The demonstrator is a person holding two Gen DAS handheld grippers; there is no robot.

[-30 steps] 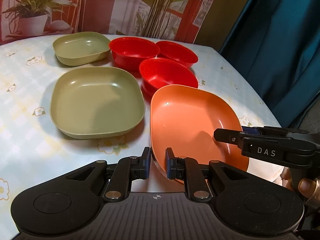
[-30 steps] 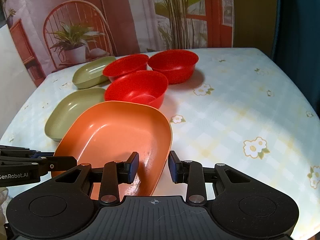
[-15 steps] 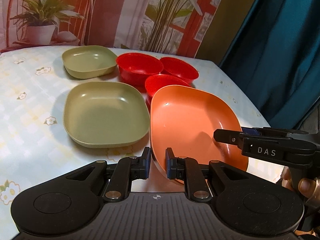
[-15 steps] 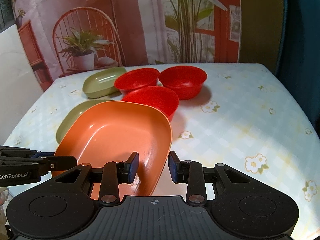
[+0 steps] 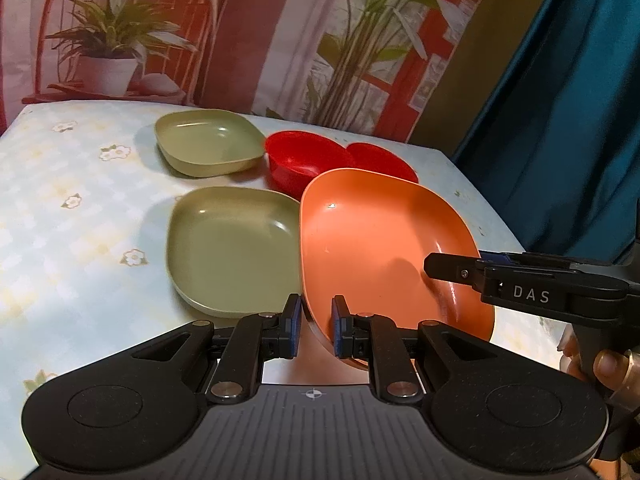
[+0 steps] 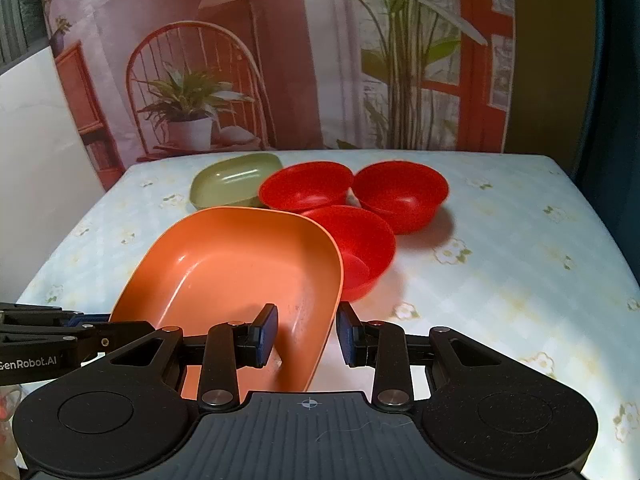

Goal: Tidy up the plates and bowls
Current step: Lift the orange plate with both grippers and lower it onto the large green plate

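An orange plate (image 5: 380,248) hangs tilted in the air, held from both sides. My left gripper (image 5: 314,330) is shut on its near left rim. My right gripper (image 6: 306,334) is shut on its right rim, and the plate (image 6: 236,268) fills the lower left of the right wrist view. Below lie a large green plate (image 5: 232,248), a smaller green plate (image 5: 208,144) (image 6: 232,180) behind it, and three red bowls (image 6: 308,188) (image 6: 400,192) (image 6: 360,248). In the left wrist view two red bowls (image 5: 304,156) (image 5: 384,160) show; the third is hidden behind the orange plate.
The table (image 6: 520,248) has a pale flowered cloth, with bare cloth on its right half and at the near left (image 5: 60,220). A printed backdrop stands behind the table, and a dark teal curtain (image 5: 560,120) hangs to the right.
Both grippers have lifted the orange plate up off the table and raised it; the plates and bowls on the table now appear lower and farther away.
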